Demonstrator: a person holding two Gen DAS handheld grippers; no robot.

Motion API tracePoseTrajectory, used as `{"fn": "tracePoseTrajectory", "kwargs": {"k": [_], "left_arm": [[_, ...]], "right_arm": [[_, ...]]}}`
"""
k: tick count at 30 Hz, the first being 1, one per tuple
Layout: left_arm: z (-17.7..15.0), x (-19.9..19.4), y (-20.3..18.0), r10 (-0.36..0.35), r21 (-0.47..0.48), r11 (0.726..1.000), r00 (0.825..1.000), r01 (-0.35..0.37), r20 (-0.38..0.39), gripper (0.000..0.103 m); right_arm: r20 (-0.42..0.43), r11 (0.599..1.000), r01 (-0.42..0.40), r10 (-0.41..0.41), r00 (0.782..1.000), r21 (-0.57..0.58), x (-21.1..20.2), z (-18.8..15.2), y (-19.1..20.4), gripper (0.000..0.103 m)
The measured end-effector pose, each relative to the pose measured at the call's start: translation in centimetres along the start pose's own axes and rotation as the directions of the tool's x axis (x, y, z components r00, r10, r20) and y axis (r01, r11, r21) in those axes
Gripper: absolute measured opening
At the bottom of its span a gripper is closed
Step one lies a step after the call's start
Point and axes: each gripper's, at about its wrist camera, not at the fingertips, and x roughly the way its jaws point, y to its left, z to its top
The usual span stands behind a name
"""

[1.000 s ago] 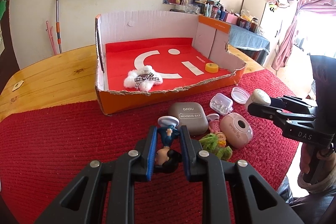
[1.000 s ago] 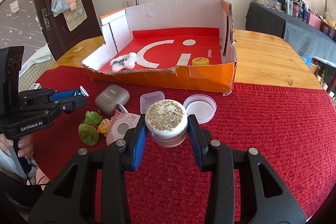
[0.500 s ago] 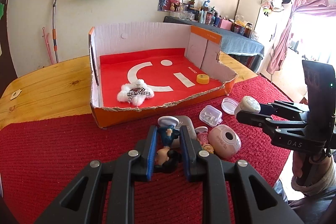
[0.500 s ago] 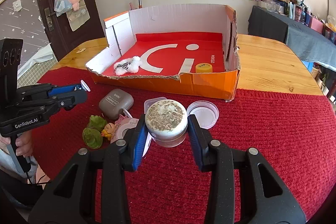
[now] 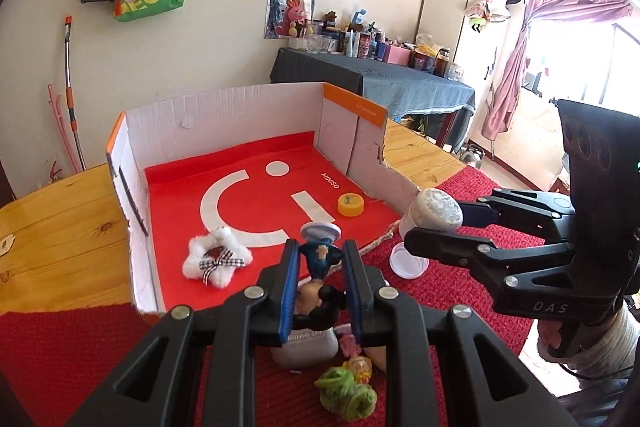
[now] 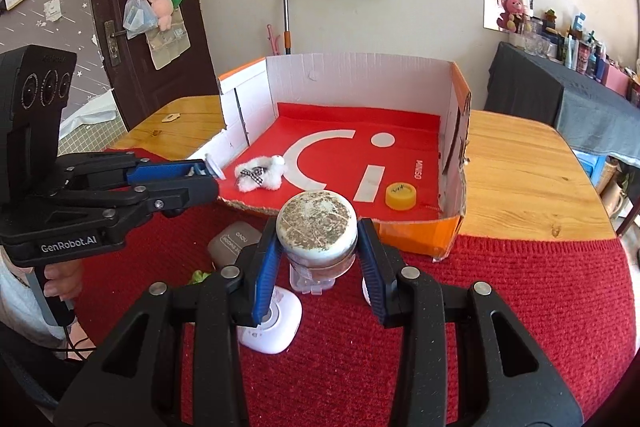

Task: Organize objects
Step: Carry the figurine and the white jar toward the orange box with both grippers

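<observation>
My left gripper is shut on a small doll figure with a blue dress, white hat and black hair, held in the air above the front edge of the open cardboard box. My right gripper is shut on a round jar with a speckled white lid, held above the red mat just before the box's front wall; the jar also shows in the left wrist view. Inside the box lie a white fluffy star with a checked bow and a yellow cap.
On the red mat lie a grey eyeshadow case, a clear small box, a clear round lid, a pink-white round case and a green hair tie with a tiny doll. Wooden table surrounds the box.
Both grippers have risen and moved forward toward the box with their objects. The doll is now over the box's front edge and the jar is close to its front wall.
</observation>
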Motion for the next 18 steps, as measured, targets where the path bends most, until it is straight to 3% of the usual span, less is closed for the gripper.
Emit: {"fn": "tracePoseTrajectory", "kwargs": {"k": [8,18], "left_arm": [[2.7,6.0,1.1,-0.036,0.009,0.999,0.992,0.037,-0.12,0.022],[2.6,11.1,2.2,-0.025,0.011,1.0,0.972,0.029,-0.233,0.022]], "right_arm": [[-0.067,0.999,-0.036,0.034,0.997,-0.034,3.1,2.9,-1.8,0.036],[-0.23,0.993,-0.087,0.067,0.971,-0.078,8.2,3.0,-2.9,0.036]]}}
